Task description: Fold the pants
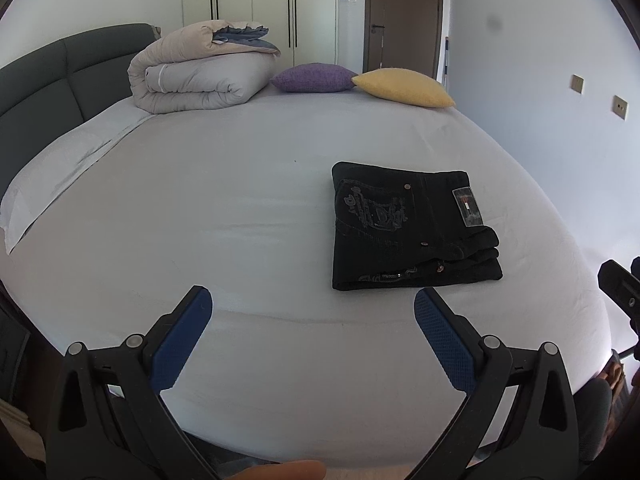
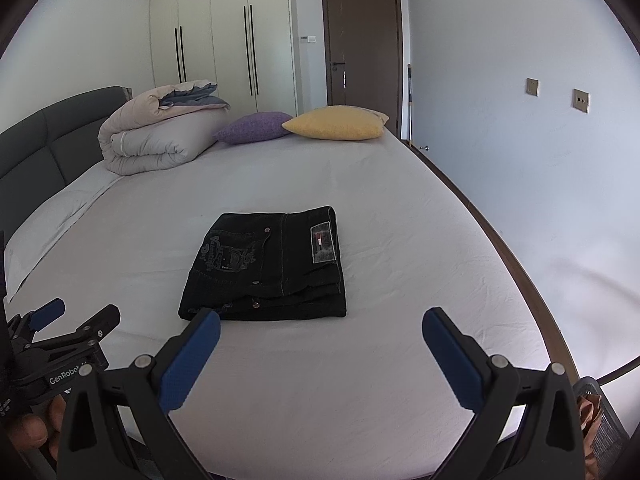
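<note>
A: Start close in. What are the two tools doing?

B: The left gripper has its blue-padded fingers spread wide with nothing between them but bare sheet. The right gripper is the same: jaws fully apart, empty. Both hang over the near edge of the bed. In the right wrist view the left gripper also shows at the lower left, with part of the person's hand under it.

A: And the pants?

B: The black jeans lie on the grey sheet as a compact rectangular stack, several layers deep at the near edge, with an embroidered back pocket and the waistband patch on top. Neither gripper touches them.

A: Where do they sit against the fingers?

B: From the left wrist they lie ahead and to the right, the near edge just beyond the right-hand fingertip. From the right wrist they lie ahead and to the left, the near-left corner just past the left-hand fingertip. So the bundle sits between the two tools, a little forward of both.

A: How far along is the job, then?

B: I'd judge it done or nearly so. The edges look fairly square and no leg trails out. At most a small tidy of the slightly uneven layers at the near right corner remains.

A: Anything further back?

B: A rolled duvet by the dark headboard, a purple cushion and a yellow cushion, then wardrobe doors and a brown door.
</note>
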